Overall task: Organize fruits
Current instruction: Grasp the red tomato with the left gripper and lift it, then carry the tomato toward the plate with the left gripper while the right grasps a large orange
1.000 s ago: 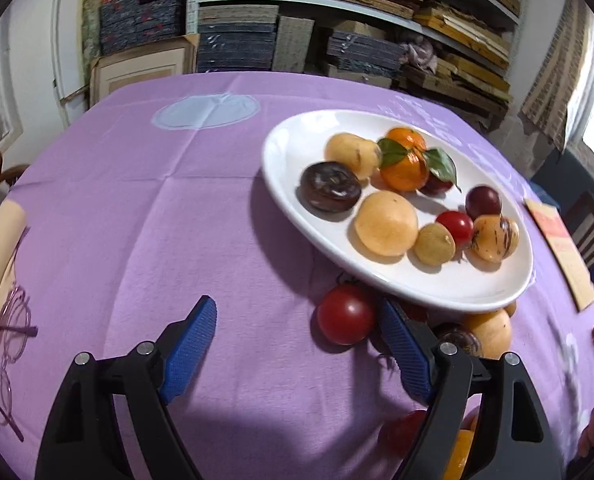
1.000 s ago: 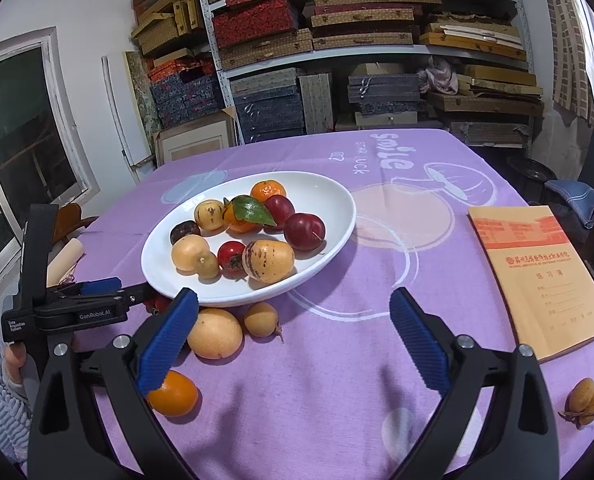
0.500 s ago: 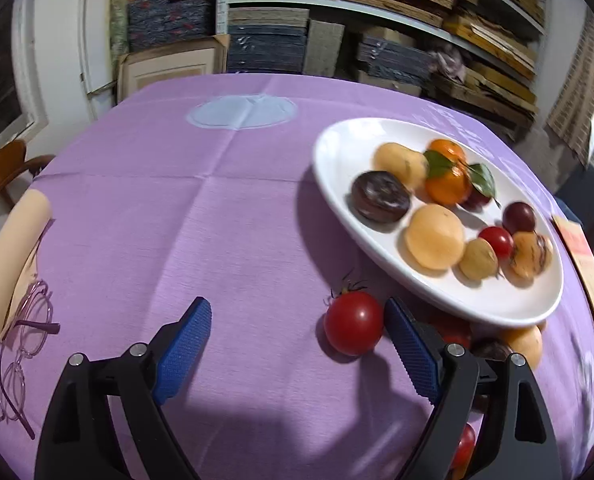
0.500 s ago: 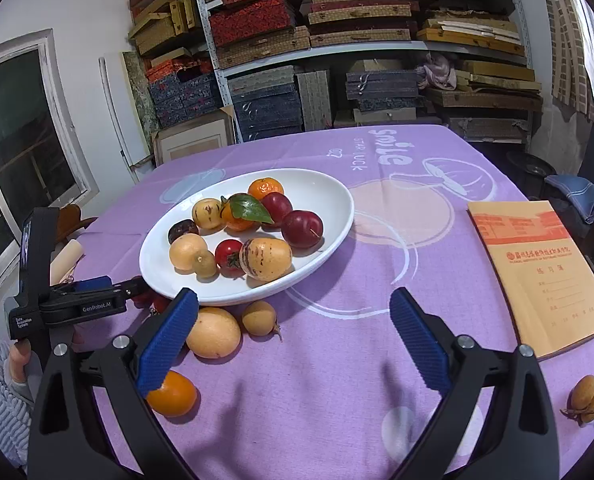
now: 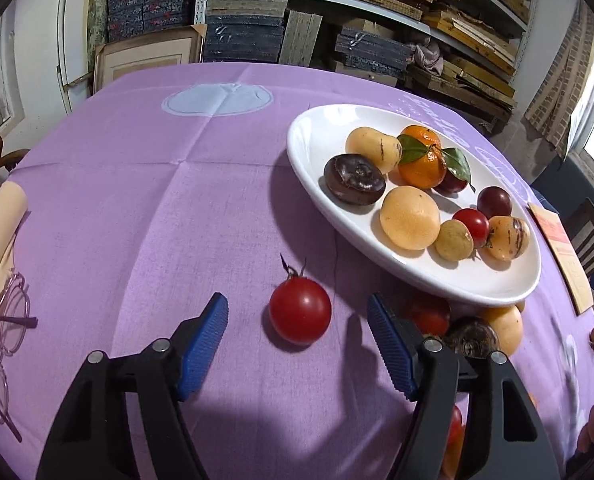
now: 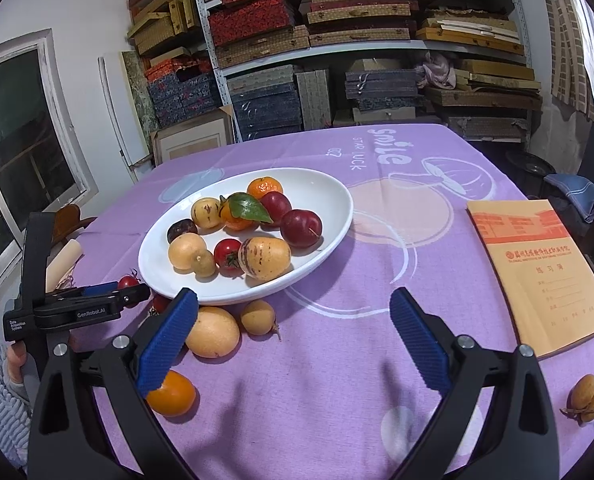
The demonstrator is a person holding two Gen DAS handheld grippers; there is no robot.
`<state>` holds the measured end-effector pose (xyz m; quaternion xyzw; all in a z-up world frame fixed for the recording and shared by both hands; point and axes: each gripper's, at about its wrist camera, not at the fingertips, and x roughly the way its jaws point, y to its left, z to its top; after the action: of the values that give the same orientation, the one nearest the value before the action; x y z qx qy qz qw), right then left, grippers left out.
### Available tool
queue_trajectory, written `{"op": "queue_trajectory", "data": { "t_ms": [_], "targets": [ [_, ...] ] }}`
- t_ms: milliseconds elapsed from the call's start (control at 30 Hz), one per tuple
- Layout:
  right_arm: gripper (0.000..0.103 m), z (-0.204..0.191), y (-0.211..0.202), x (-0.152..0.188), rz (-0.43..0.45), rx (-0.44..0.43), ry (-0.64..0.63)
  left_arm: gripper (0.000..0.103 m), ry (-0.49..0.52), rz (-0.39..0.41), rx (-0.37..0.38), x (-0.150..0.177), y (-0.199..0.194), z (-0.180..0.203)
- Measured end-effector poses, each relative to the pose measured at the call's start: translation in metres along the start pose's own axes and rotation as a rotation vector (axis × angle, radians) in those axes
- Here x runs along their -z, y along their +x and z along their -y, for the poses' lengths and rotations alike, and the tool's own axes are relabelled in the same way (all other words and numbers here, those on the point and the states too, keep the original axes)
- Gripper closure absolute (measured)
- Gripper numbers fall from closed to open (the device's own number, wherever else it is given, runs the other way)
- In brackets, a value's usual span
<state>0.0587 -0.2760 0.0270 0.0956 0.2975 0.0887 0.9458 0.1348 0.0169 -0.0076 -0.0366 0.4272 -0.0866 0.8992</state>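
Hovering low over the purple table [image 5: 129, 208], the left gripper [image 5: 297, 314] points down at a red tomato [image 5: 300, 310] that lies on the cloth between its two blue pads. Its jaws have just been closing, yet both pads stand clear of the tomato, with cloth showing on each side; nothing is gripped. The tomato sits just in front of the near rim of the white plate [image 5: 317, 136], apart from it.

The plate holds a dark round fruit [image 5: 354, 179], a leafy orange [image 5: 421, 162], several pale yellow fruits, two plums and a small red tomato [image 5: 472, 222]. Under the plate's near edge, partly hidden by the left gripper's right finger, lie more loose fruits; their kinds cannot be told for certain.

The right gripper [image 6: 293, 330] hangs over bare cloth with its jaws wide apart and nothing between them. In its view the left gripper [image 6: 131, 294] shows from the side, held by a hand [image 6: 15, 360] in a grey ribbed sleeve. Loose on the table near the plate [image 6: 329, 196] are a large yellow fruit [image 6: 213, 332], a small tan fruit [image 6: 258, 317] and an orange fruit [image 6: 172, 394]. An orange booklet [image 6: 537, 272] lies well to the right, with a pair of small tan fruits [image 6: 587, 398] near its lower corner. Eyeglasses [image 5: 5, 344] rest at the table's left edge
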Motion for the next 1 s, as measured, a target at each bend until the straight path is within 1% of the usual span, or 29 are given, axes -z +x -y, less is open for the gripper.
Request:
{"op": "queue_trajectory", "data": {
  "t_ms": [33,100,133,200,233,300,467,533,633,700,800,867,900,1000],
  "targets": [
    [0.008,0.0,0.0,0.0,0.0,-0.001,0.0,0.034,-0.007,0.006,-0.001,0.001,-0.002,-0.002],
    [0.008,0.0,0.0,0.0,0.0,-0.001,-0.002,0.045,-0.019,0.017,-0.001,0.001,-0.004,-0.004],
    [0.008,0.0,0.0,0.0,-0.001,0.0,-0.004,0.047,-0.026,0.022,0.0,0.0,-0.004,-0.006],
    [0.008,-0.001,-0.001,-0.001,-0.001,-0.001,-0.007,0.057,-0.034,0.011,0.001,0.0,-0.002,-0.007],
    [0.008,-0.001,-0.001,-0.001,-0.001,-0.001,-0.007,0.059,-0.031,0.018,-0.004,0.001,-0.003,-0.008],
    [0.008,-0.001,0.0,-0.001,-0.001,0.0,-0.005,0.072,-0.022,0.012,0.005,0.002,-0.004,-0.007],
    [0.008,-0.002,0.0,-0.001,-0.007,-0.003,-0.004,0.073,-0.017,0.022,0.011,0.005,-0.007,-0.007],
    [0.008,-0.003,-0.001,-0.001,-0.007,-0.002,-0.011,0.073,-0.013,0.045,0.01,0.005,-0.011,-0.006],
    [0.008,-0.003,-0.001,-0.001,-0.012,-0.006,-0.015,0.073,0.007,0.107,-0.039,0.01,-0.027,-0.003],
    [0.008,-0.005,-0.002,0.001,-0.025,-0.02,-0.023,0.073,0.008,0.135,-0.058,0.015,-0.04,-0.002],
    [0.008,-0.021,-0.007,0.007,-0.039,-0.053,-0.069,0.073,-0.001,0.166,-0.081,0.029,-0.06,-0.004],
    [0.008,-0.041,-0.013,0.017,-0.048,-0.076,-0.127,0.073,0.001,0.181,-0.091,0.037,-0.071,-0.004],
    [0.008,-0.051,-0.015,0.023,-0.057,-0.082,-0.159,0.073,-0.001,0.183,-0.084,0.04,-0.074,-0.005],
    [0.009,-0.075,-0.016,0.042,-0.075,-0.054,-0.235,0.073,-0.001,0.179,-0.063,0.043,-0.078,-0.004]
  ]
}}
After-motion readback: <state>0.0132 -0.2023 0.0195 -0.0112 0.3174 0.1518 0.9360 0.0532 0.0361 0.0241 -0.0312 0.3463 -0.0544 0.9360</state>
